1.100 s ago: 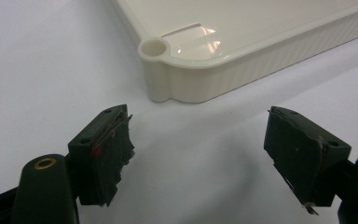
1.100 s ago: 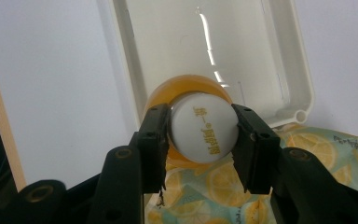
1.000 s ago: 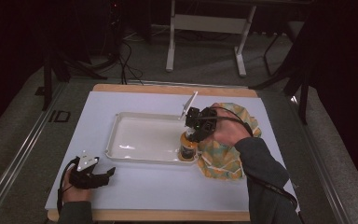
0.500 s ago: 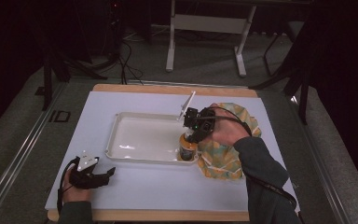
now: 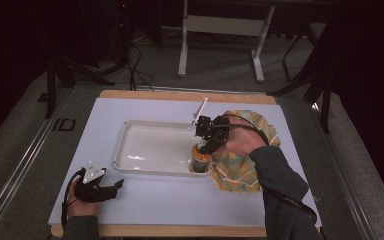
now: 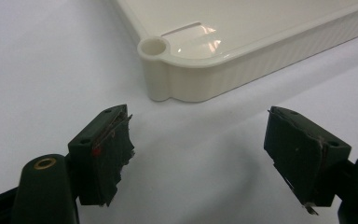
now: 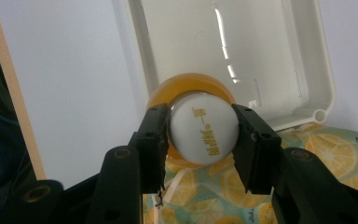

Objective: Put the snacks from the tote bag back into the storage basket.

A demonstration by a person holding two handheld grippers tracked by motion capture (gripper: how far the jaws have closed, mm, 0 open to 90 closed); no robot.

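Note:
An amber bottle (image 5: 200, 160) with a white cap (image 7: 204, 125) stands upright in the near right corner of the cream tray (image 5: 150, 172). My right gripper (image 5: 207, 146) reaches down over it, and in the right gripper view (image 7: 203, 137) its pads sit against both sides of the cap. Those jaws have just been opening a little, with the cap still between them. My left gripper (image 5: 111, 188) rests on the white table near the front left, open and with nothing between its fingers (image 6: 198, 154). The tray's corner (image 6: 186, 79) lies just ahead of it.
A cloth with an orange-slice print (image 5: 240, 172) lies right of the tray, under my right forearm; it also appears in the right gripper view (image 7: 335, 158). The table's wooden edge (image 5: 180, 231) runs along the front. Dark stands and cables are on the floor behind.

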